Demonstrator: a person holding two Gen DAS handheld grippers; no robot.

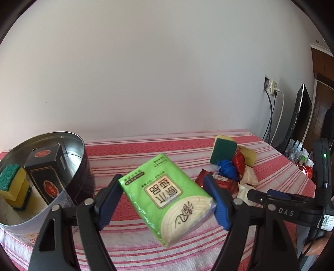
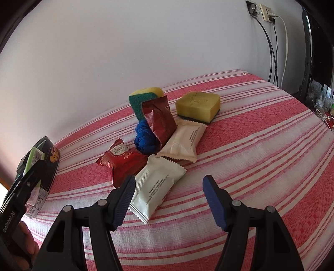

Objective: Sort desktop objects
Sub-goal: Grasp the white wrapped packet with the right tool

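Note:
My left gripper (image 1: 165, 198) is shut on a green tissue pack (image 1: 167, 198) and holds it above the striped cloth, right of a round metal tin (image 1: 79, 162). The tin holds a yellow-green sponge (image 1: 12, 185) and a black box (image 1: 48, 175). My right gripper (image 2: 169, 200) is open and empty, just above a white sachet (image 2: 158, 187). Beyond it lie a second white sachet (image 2: 183, 141), a red packet (image 2: 123, 162), a dark red packet (image 2: 160, 121), a blue cloth (image 2: 144, 137), an upright sponge (image 2: 142, 98) and a flat sponge (image 2: 198, 106).
The table has a red and white striped cloth (image 2: 261, 156) and stands against a white wall. A wall socket with cables (image 2: 269, 16) and a dark monitor (image 1: 300, 116) are at the right. The tin and left gripper show at the left edge of the right wrist view (image 2: 39, 164).

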